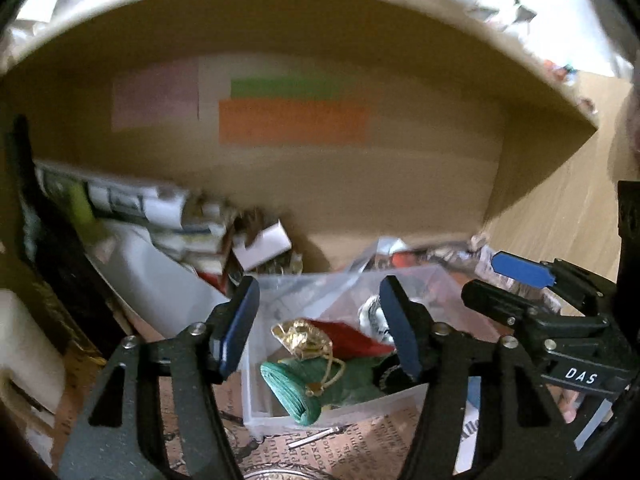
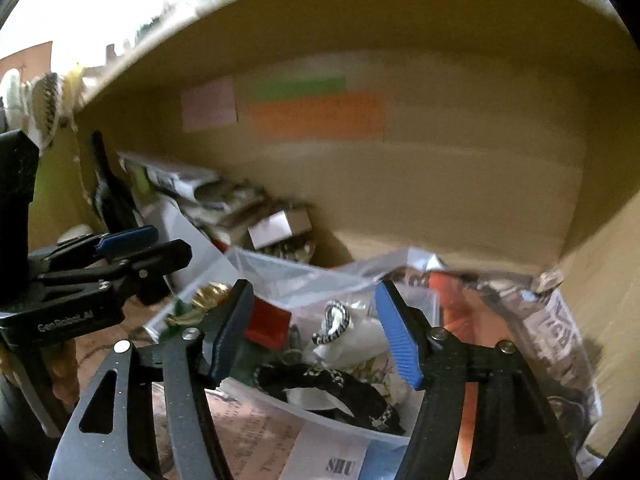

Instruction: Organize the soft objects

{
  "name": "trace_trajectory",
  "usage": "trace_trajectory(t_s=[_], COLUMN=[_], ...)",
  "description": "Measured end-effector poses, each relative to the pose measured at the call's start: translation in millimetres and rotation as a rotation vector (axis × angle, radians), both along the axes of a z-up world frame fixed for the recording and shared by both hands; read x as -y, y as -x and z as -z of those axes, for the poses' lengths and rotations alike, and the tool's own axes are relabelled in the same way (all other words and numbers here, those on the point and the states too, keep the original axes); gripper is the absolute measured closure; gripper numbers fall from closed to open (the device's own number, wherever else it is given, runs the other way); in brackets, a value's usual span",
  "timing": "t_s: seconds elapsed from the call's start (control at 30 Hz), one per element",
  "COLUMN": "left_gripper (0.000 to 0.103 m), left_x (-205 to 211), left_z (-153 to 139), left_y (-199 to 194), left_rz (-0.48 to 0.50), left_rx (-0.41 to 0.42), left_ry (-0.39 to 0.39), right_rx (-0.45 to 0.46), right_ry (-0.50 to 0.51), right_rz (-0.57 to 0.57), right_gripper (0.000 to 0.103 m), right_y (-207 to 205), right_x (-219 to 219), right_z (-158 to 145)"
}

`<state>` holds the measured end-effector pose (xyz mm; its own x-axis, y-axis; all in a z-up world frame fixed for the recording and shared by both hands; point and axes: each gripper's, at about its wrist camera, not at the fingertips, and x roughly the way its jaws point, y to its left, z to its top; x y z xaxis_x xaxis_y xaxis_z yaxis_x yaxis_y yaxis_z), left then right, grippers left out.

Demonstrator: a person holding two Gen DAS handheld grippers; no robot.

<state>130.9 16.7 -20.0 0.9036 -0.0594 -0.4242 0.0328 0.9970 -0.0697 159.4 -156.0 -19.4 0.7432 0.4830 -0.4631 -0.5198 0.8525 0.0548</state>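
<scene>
Left wrist view: both grippers hover with jaws apart over the clear bin (image 1: 256, 380) of soft items.
Lower the left gripper (image 1: 318, 330) squarely onto the green cloth (image 1: 320, 384) (gold cord draped across it), while the right gripper (image 2: 316, 330) takes the black braided band (image 2: 332, 394).

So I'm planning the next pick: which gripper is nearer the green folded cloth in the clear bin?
Left. The left gripper hangs open right above the green folded cloth; the right gripper is over the black-and-white cords beside it.
</scene>
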Motion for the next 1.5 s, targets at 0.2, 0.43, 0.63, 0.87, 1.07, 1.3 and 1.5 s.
trace_trajectory(t_s=[0.2, 0.43, 0.63, 0.87, 1.07, 1.3, 1.5], left_gripper=[0.03, 0.017, 0.009, 0.003, 0.002, 0.0, 0.0], left_x=[5.4, 5.1, 5.4, 7.6, 7.8, 9.9, 12.8], left_z=[-26.5, -42.0, -43.7, -44.6, -43.5, -42.3, -41.4], left_y=[39.2, 72.1, 88.6, 97.0, 99.7, 100.3, 100.9], left_rz=[0.002, 0.002, -0.004, -0.012, -0.014, -0.016, -0.024], left_rx=[0.117, 0.201, 0.225, 0.239, 0.234, 0.23, 0.225], left_ry=[-0.01, -0.001, 0.001, -0.013, -0.014, -0.017, -0.018], right_rx=[0.097, 0.177, 0.205, 0.213, 0.212, 0.208, 0.204], right_ry=[-0.051, -0.099, -0.127, -0.137, -0.138, -0.147, -0.148], right_rz=[0.008, 0.019, 0.025, 0.031, 0.032, 0.036, 0.036], right_gripper=[0.034, 0.022, 0.011, 0.004, 0.003, 0.001, 0.0], right_y=[31.5, 61.7, 75.1, 83.6, 86.2, 88.2, 88.6], right_x=[11.1, 22.7, 26.8, 26.7, 26.0, 27.4, 27.4], right_z=[-26.9, -45.6, -51.0, -52.8, -51.9, -50.4, -49.6])
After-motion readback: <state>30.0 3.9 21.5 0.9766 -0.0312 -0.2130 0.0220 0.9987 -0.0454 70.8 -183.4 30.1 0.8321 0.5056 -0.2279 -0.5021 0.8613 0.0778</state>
